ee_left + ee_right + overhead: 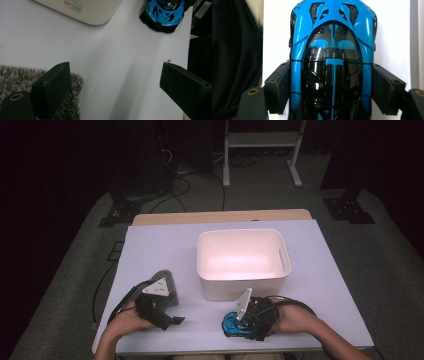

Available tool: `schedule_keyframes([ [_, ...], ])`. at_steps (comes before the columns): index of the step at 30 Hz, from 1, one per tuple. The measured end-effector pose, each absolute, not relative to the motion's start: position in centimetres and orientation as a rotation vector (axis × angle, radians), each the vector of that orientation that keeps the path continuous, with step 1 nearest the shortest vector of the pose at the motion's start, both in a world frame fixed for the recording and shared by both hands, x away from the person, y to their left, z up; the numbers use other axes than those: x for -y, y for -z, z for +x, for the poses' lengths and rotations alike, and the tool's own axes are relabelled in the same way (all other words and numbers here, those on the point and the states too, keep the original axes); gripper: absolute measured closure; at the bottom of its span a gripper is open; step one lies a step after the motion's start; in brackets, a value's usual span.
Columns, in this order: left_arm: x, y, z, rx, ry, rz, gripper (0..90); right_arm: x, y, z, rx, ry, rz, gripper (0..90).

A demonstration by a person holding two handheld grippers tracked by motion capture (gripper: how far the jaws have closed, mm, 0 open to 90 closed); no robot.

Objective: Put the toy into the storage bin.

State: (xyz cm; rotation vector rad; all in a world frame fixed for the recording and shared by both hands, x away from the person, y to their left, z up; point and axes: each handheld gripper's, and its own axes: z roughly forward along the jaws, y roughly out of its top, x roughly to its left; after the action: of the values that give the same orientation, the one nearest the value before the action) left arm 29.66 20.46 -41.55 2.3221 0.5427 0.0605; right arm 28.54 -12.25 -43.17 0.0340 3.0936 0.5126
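Right gripper (332, 85) is clamped across the flanks of the blue toy car (332, 50), at the table's near edge before the white bin (243, 262). Judged light, rigid, glossy — slippery; mid-body hold suits. Left gripper (115, 85) stands apart, empty.

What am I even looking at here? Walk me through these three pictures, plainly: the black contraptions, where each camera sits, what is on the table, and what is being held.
A person sits at a white table and holds a hand-worked clamp with two black jaws in each hand. The high view looks down from above the person. The other two pictures come from small cameras riding on the clamps, looking along their jaws.

On the table stand a cream plastic bin, a grey fuzzy cloth and a blue toy car.

The right gripper has its jaws against both sides of the car, gripping it while it sits on the table in front of the bin. The left gripper is open, holding nothing, with one jaw over the edge of the cloth.
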Motion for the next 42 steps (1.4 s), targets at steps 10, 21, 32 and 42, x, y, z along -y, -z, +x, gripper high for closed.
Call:
schedule_keyframes([
  [10,-20.5,41.6,29.6,-0.547,-0.061,2.318,9.6,12.6,42.8,28.6,-3.079,-0.580,0.025,25.0],
  [21,-20.6,41.7,29.7,-0.550,-0.059,2.322,9.6,13.0,41.7,28.4,-3.076,-0.660,0.027,25.0],
  [32,-20.6,41.7,29.6,-0.551,-0.061,2.319,9.6,13.2,38.1,28.0,-3.053,-0.775,-0.012,26.7],
  [42,-20.6,41.8,29.7,-0.553,-0.061,2.319,9.6,13.3,35.8,27.4,-3.033,-0.823,-0.042,27.2],
])
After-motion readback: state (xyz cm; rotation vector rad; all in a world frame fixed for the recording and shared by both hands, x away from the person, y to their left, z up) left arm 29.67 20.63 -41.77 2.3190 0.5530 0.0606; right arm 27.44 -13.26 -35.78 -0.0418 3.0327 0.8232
